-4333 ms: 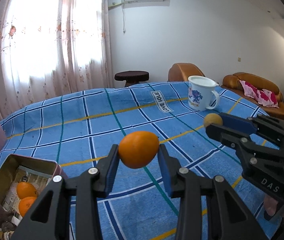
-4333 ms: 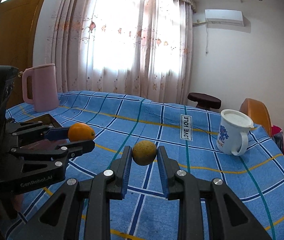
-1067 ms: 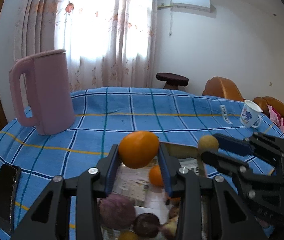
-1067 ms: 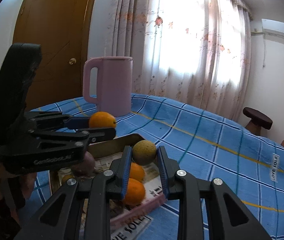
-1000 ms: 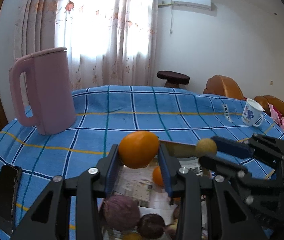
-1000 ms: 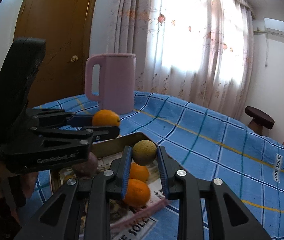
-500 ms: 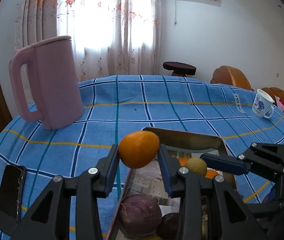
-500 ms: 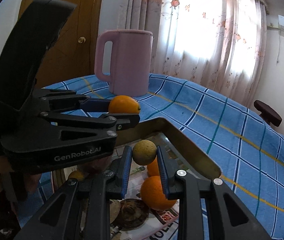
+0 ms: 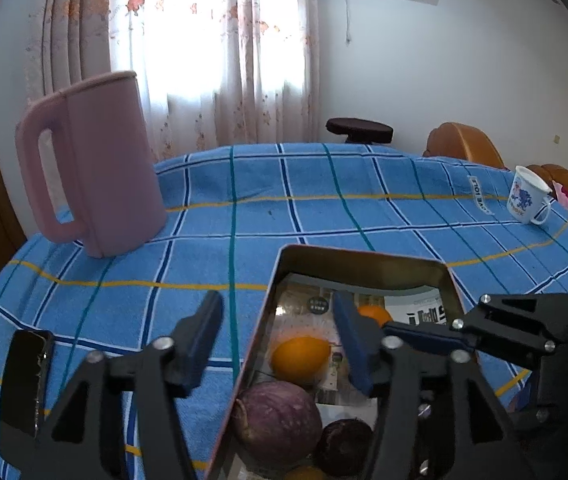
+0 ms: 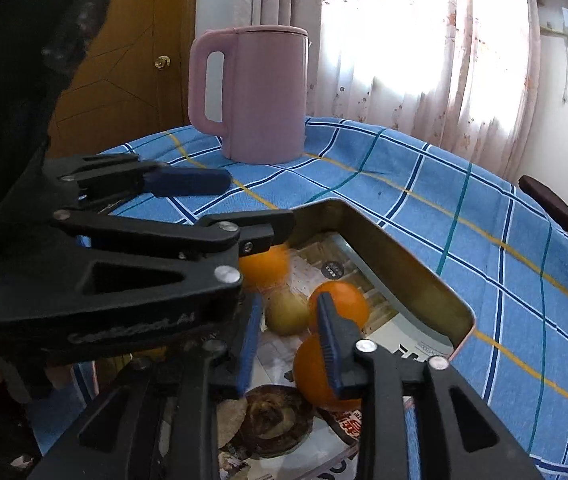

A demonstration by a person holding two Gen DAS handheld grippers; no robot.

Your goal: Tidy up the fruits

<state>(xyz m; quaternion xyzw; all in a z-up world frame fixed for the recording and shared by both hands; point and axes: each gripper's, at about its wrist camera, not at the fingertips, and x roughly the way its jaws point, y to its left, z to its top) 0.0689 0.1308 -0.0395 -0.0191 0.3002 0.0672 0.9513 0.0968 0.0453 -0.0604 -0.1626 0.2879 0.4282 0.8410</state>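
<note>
Black left gripper (image 10: 220, 208) reads "GenRobot.AI", jaws apart.

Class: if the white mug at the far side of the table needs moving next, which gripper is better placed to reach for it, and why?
Right, probably. Both grippers are open and empty over the tin. The white mug stands on the right side, beyond the right gripper; the left gripper would have to cross it.

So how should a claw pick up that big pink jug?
Best by the handle. The pink jug stands upright on the blue checked cloth, and its body looks too wide for a claw. The handle is a slim upright loop sticking out on the door side, so come in level from that side and pinch the loop's outer bar.
</note>
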